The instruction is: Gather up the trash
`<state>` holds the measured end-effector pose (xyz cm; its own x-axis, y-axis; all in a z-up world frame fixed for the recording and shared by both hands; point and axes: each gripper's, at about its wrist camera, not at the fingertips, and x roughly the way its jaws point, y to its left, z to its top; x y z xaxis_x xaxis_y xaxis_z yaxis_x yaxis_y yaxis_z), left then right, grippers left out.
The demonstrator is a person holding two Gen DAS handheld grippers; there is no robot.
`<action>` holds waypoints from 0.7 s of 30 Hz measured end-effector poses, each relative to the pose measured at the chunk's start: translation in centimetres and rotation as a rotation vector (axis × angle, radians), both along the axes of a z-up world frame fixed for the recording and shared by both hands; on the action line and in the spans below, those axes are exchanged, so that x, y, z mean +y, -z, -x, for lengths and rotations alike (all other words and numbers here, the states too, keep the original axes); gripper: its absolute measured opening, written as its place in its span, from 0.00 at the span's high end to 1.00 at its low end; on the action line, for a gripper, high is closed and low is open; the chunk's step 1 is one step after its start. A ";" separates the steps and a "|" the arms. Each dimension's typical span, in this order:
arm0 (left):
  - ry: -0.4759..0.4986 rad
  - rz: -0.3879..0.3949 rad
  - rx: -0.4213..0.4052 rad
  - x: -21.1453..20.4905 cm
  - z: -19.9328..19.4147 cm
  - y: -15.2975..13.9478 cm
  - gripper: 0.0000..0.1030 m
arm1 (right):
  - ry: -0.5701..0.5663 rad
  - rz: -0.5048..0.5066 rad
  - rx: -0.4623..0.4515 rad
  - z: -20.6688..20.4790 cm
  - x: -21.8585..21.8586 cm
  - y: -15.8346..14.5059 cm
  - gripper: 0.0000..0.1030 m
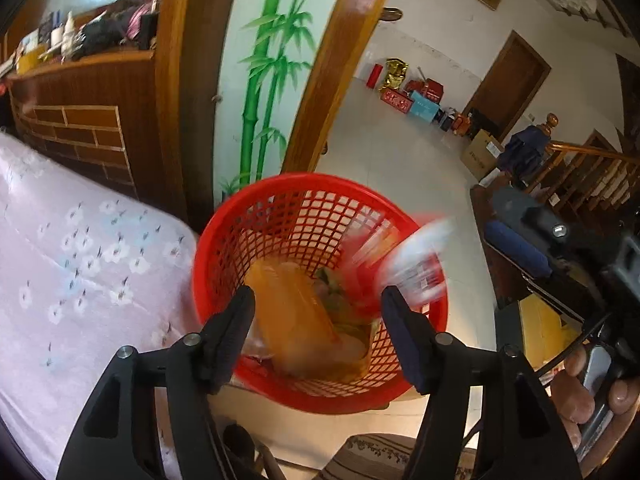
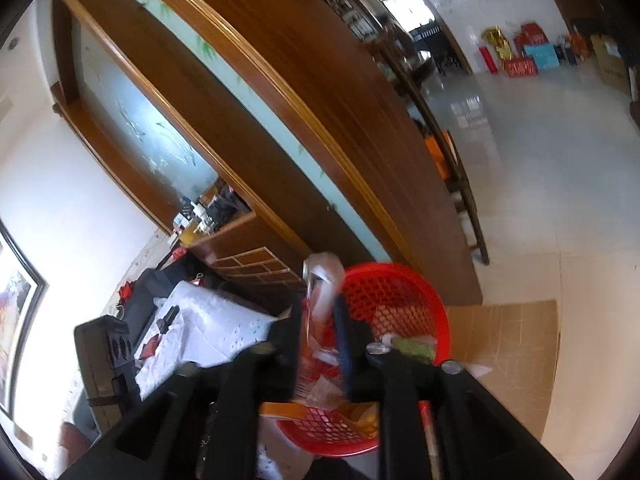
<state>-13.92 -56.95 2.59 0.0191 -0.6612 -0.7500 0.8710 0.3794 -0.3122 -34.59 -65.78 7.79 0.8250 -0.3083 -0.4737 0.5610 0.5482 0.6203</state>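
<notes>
A red mesh trash basket (image 1: 304,216) stands on the floor between a bed and a chair; it also shows in the right wrist view (image 2: 400,296). Inside lie an orange wrapper (image 1: 292,312) and other scraps. My left gripper (image 1: 318,308) is open and empty right above the basket. My right gripper (image 2: 320,312) is shut on a blurred white and red wrapper (image 2: 322,280) over the basket's rim; the same wrapper shows in the left wrist view (image 1: 416,260) at the basket's right edge.
A bed with a pink flowered sheet (image 1: 68,264) lies left of the basket. A wooden partition with painted bamboo (image 1: 264,80) stands behind it. A flat cardboard sheet (image 2: 508,344) lies on the tiled floor. Boxes (image 1: 420,100) sit by the far wall.
</notes>
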 end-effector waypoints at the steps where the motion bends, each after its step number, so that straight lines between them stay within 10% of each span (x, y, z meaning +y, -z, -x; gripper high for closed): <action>1: -0.003 0.007 0.004 0.3 -0.2 -0.1 0.36 | 0.012 -0.011 0.004 0.1 -0.1 0.2 0.47; 8: -0.121 0.090 -0.046 6.7 -1.4 -3.7 0.18 | -0.015 0.038 -0.041 0.1 1.7 -1.6 0.40; 21: -0.448 0.134 -0.189 24.0 -3.3 -9.5 0.15 | -0.274 0.143 -0.134 -5.5 9.5 -5.4 0.24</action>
<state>-10.63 -32.99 12.09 0.4501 -0.6470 -0.6154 0.6780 0.6961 -0.2360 -29.08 -56.28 13.16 0.9382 -0.1219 -0.3238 0.2996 0.7542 0.5843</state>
